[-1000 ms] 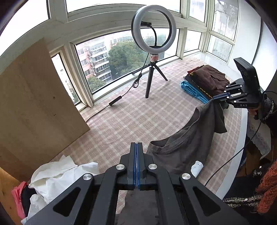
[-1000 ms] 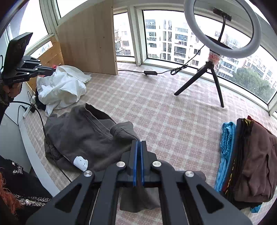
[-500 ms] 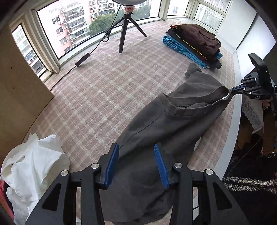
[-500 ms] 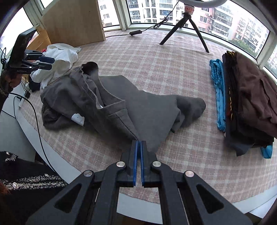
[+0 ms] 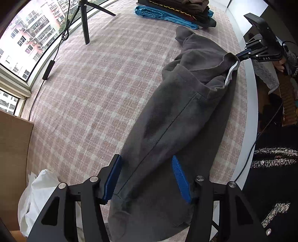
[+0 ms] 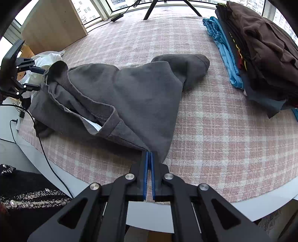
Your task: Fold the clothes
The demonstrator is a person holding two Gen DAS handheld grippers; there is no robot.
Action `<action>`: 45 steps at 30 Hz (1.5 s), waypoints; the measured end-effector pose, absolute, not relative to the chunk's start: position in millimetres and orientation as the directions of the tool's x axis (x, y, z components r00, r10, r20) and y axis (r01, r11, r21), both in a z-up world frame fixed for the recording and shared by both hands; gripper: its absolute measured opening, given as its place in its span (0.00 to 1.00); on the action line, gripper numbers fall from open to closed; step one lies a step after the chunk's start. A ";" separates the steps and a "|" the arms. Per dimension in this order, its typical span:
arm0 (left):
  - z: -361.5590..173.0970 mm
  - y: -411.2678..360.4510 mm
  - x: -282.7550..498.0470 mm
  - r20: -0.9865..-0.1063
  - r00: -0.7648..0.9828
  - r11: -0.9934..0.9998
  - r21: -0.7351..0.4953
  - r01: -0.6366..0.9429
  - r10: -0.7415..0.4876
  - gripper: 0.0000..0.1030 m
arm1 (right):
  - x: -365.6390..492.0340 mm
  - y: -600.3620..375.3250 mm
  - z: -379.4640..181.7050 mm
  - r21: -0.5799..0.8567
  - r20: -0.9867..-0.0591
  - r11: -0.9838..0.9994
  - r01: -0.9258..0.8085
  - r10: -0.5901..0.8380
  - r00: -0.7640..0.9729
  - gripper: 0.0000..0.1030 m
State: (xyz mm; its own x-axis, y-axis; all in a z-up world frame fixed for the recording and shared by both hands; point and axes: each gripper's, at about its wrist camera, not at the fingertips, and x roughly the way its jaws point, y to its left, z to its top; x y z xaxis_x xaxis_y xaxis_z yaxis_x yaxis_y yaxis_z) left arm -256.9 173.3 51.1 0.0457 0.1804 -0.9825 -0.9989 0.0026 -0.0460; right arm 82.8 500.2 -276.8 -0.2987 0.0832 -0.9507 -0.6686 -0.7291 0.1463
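The black tripod point(image 5: 84, 24) was cut off at the top edge; the crumpled white cloth point(image 5: 40, 199) sat partly hidden behind the left gripper's black frame point(image 5: 61, 210).

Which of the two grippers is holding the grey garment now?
The right gripper: its fingers are shut on the grey garment. The left gripper is open above the cloth.

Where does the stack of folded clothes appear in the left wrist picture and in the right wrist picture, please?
Left wrist view: the stack of folded clothes lies at the top edge, right of centre, beyond the grey garment.
Right wrist view: the stack fills the upper right, on the checked cloth.
Shared landmark: the blue folded item at the bottom of the stack, on its tripod side.
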 end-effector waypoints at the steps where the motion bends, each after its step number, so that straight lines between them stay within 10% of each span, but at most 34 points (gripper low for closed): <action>1: 49.9 174.9 -258.1 -0.982 0.044 0.005 -0.044 -0.999 0.184 0.52 | 81.6 500.7 -277.1 0.144 -0.952 -0.730 -0.668 0.082 -0.295 0.03; 4: 42.1 177.5 -255.5 -0.983 0.039 0.022 -0.036 -0.999 0.180 0.47 | 77.9 501.9 -277.8 0.136 -0.955 -0.734 -0.665 0.081 -0.284 0.03; 5: 40.5 177.3 -255.3 -0.984 0.036 0.010 -0.035 -0.999 0.172 0.22 | 76.4 502.2 -277.4 0.132 -0.956 -0.736 -0.664 0.082 -0.281 0.03; 7: 44.5 175.0 -257.3 -0.982 0.053 -0.029 -0.059 -0.998 0.180 0.02 | 74.2 502.5 -275.4 0.127 -0.956 -0.738 -0.663 0.087 -0.280 0.03; 17: 163.8 128.2 -262.9 -0.892 -0.133 -0.222 0.038 -0.974 0.433 0.02 | 43.1 504.4 -202.1 0.079 -0.873 -0.768 -0.635 0.254 -0.416 0.03; 29: 391.9 53.9 -299.2 -0.584 -0.628 -0.621 0.252 -0.743 0.514 0.04 | 2.5 484.1 91.8 -0.062 -0.355 -0.787 -0.614 0.593 -0.723 0.01; 32: 407.9 44.3 -314.0 -0.616 -0.634 -0.682 0.204 -0.702 0.468 0.03 | -8.1 489.9 131.5 -0.016 -0.367 -0.798 -0.603 0.565 -0.739 0.01; 45: 212.1 -64.5 -290.1 -0.847 -0.465 -0.767 0.115 -0.631 0.256 0.00 | -74.2 459.6 -166.2 -0.061 -0.845 -0.970 -0.234 0.175 -0.505 0.22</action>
State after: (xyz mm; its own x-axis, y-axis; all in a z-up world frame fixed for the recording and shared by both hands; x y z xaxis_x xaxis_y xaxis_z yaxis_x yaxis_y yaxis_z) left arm -290.1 -64.5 212.1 -0.4655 0.2561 -0.8472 -0.6312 -0.7671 0.1149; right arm -74.2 459.6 -166.2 -0.5046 0.1748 -0.8455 -0.2336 -0.9704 -0.0612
